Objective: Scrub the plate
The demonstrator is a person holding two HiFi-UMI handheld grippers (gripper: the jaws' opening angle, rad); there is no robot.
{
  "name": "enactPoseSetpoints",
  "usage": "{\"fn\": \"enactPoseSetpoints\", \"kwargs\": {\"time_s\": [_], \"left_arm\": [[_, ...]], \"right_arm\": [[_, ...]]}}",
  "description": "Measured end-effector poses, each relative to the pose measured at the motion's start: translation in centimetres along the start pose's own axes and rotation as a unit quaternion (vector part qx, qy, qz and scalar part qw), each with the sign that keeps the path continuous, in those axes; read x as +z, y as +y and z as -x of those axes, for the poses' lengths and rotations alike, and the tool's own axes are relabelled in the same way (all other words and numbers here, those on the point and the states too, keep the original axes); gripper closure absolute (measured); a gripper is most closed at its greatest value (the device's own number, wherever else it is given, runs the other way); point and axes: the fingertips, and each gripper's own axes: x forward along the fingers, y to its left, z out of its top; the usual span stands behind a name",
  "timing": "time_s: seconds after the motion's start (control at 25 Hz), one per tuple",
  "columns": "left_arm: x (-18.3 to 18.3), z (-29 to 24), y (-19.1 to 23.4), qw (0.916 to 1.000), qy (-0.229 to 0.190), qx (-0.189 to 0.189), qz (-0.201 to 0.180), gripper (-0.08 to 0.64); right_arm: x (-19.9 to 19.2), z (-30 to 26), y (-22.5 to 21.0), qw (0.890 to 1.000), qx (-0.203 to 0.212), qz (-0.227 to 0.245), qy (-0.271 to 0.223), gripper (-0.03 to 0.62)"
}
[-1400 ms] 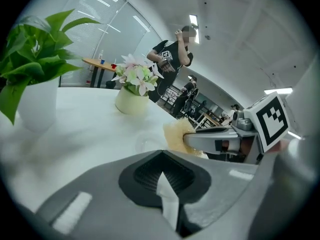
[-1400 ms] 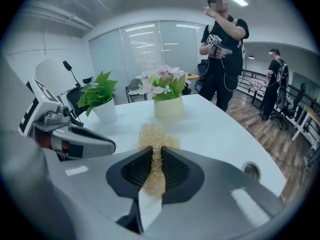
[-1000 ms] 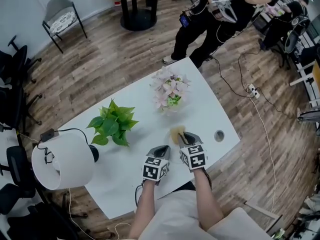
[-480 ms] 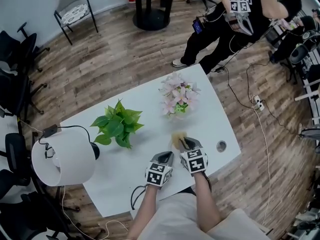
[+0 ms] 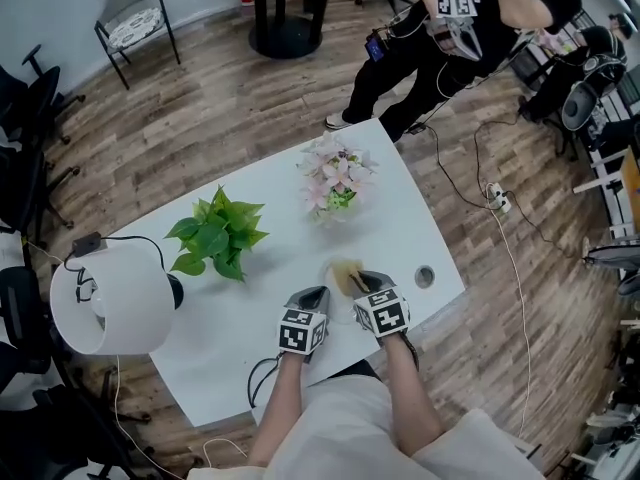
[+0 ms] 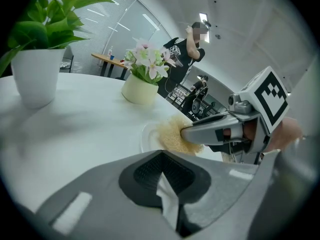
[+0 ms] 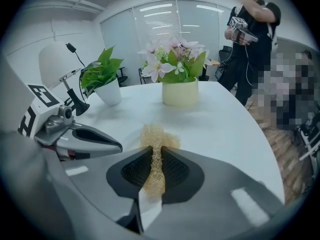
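A white plate (image 6: 146, 137) lies on the white table (image 5: 250, 298) near its front edge, hard to tell apart from the tabletop in the head view. A yellowish mesh scrubber (image 7: 156, 135) rests on the plate, and my right gripper (image 7: 154, 153) is shut on it. The scrubber (image 5: 346, 272) shows just ahead of the right gripper (image 5: 363, 284) in the head view. My left gripper (image 5: 318, 297) sits close beside it on the left, jaws together with nothing between them (image 6: 162, 156). Its pointed tip (image 7: 117, 146) lies just left of the scrubber.
A green plant (image 5: 213, 234) in a white pot and a pot of pink flowers (image 5: 336, 184) stand further back on the table. A white lamp (image 5: 105, 298) with a cable is at the left, a cable hole (image 5: 425, 276) at the right. A person (image 5: 450, 28) stands beyond the table.
The head view has shifted a little. The right gripper and scrubber have moved slightly over the plate. The left gripper stays close beside them, still shut.
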Motion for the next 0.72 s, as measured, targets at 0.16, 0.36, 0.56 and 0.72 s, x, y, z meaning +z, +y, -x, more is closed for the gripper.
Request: {"fn": "enactPoseSetpoints", "kwargs": {"time_s": [0.16, 0.36, 0.56, 0.72], "left_arm": [[-0.1, -0.1, -0.2, 1.0, -0.001, 0.003, -0.005, 0.558], [-0.1, 0.0, -0.2, 0.9999, -0.002, 0.004, -0.009, 0.558], [-0.1, 0.1, -0.2, 1.0, -0.004, 0.002, -0.005, 0.558], [-0.1, 0.4, -0.1, 1.0, -0.004, 0.001, 0.0, 0.558]], "right_arm": [[-1.0, 0.4, 0.4, 1.0, 0.001, -0.008, 0.004, 0.522], [-1.7, 0.9, 0.6, 1.0, 0.002, -0.014, 0.006, 0.52], [-2.5, 1.8, 0.8, 1.0, -0.005, -0.02, 0.004, 0.52], [-3.7, 2.3, 1.8, 1.0, 0.0, -0.027, 0.008, 0.52]]}}
